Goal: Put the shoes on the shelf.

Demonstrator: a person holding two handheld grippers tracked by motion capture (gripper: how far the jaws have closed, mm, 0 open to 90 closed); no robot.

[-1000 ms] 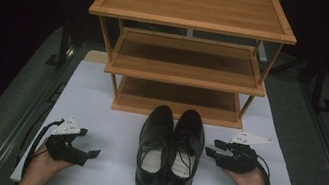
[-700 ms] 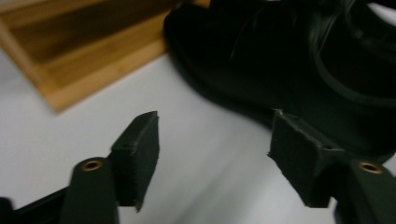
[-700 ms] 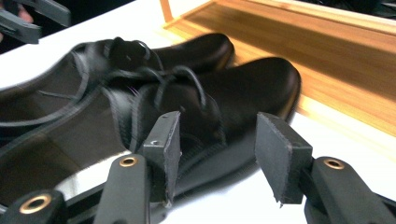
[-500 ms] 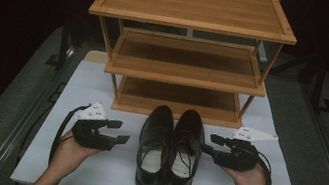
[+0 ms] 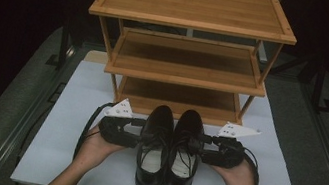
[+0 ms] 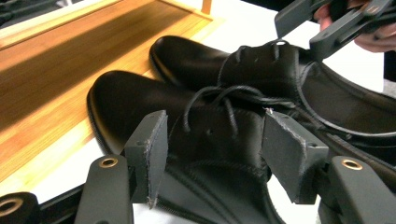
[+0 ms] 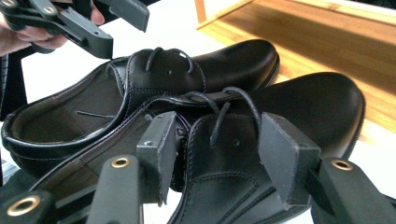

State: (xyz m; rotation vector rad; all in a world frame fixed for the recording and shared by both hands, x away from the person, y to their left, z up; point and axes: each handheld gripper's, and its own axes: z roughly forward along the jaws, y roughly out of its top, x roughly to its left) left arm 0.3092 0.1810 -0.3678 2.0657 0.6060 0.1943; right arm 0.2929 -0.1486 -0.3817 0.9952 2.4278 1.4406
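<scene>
A pair of black leather lace-up shoes stands side by side on the white table mat (image 5: 65, 157), toes pointing at the bottom shelf of the three-tier bamboo shoe rack (image 5: 189, 41) just beyond them. The left gripper (image 5: 137, 136) sits against the outer side of the left shoe (image 5: 154, 146); its jaws have just been closing from a wider spread and now stand apart, straddling the laced part of the shoe (image 6: 205, 135) without the pads clearly pressing on the leather. The right gripper (image 5: 205, 146) mirrors it at the outer side of the right shoe (image 5: 184, 151), jaws apart and lately widening a little, the laces and tongue (image 7: 224, 140) lying between its pads. Both shoes rest flat on the mat.
</scene>
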